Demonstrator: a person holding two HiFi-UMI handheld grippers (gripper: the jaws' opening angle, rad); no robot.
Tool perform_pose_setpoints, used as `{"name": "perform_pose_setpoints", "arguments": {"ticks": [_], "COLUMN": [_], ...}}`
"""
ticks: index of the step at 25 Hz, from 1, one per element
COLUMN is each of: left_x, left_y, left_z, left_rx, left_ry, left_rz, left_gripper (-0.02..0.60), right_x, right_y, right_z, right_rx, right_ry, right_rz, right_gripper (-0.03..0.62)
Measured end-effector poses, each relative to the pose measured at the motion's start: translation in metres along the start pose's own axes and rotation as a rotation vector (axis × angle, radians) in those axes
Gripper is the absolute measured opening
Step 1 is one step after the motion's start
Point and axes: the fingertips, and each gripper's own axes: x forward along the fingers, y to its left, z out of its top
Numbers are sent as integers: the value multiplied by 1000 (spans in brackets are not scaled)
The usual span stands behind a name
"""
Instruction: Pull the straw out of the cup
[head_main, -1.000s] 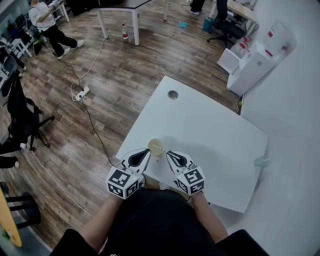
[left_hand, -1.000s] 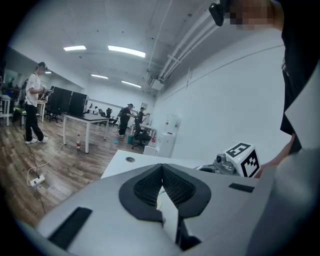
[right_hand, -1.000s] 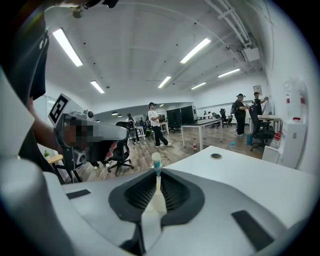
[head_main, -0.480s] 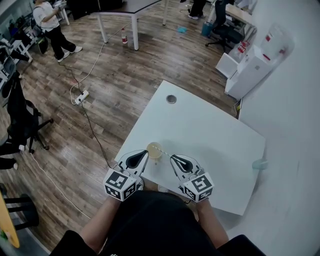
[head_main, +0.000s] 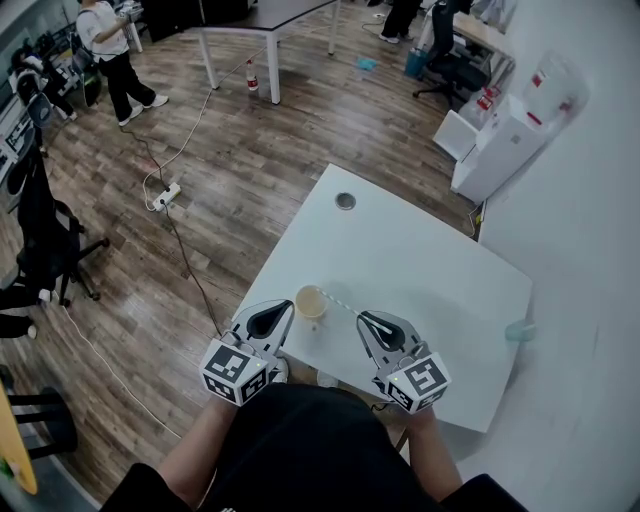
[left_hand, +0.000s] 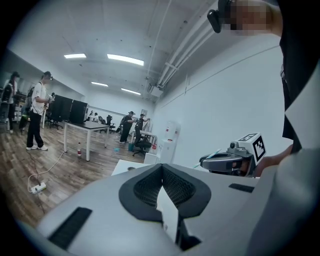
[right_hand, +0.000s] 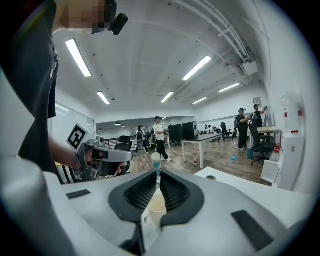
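Right tool (head_main: 370, 320) pinches the straw (right_hand: 156, 164), its far end about at the rim of the cup (head_main: 311, 301) just ahead on the tabletop (head_main: 430, 260), left tool (head_main: 285, 308) closed on nothing alongside; I judge extraction nearly done, needing one straight pull back.

The person wears a black top (head_main: 310, 440), and the left gripper (head_main: 275, 312) and the right gripper (head_main: 372, 322) are both light grey shells with black ribbed pads (left_hand: 145, 187) and a white cube (head_main: 232, 368) bearing black square markers.
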Motion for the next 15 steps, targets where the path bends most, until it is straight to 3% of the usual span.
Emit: {"name": "perform_pose_setpoints", "arguments": {"ticks": [15], "left_x": [-7], "left_y": [6], "left_z": [3], "left_rx": [-4], "left_ry": [-18], "left_rz": [23], "left_gripper": [14], "right_x": [-11], "right_y": [-11], "right_z": [17], "right_rx": [22], "right_ry": [-55], "right_rz": [-15], "right_gripper": [38]}}
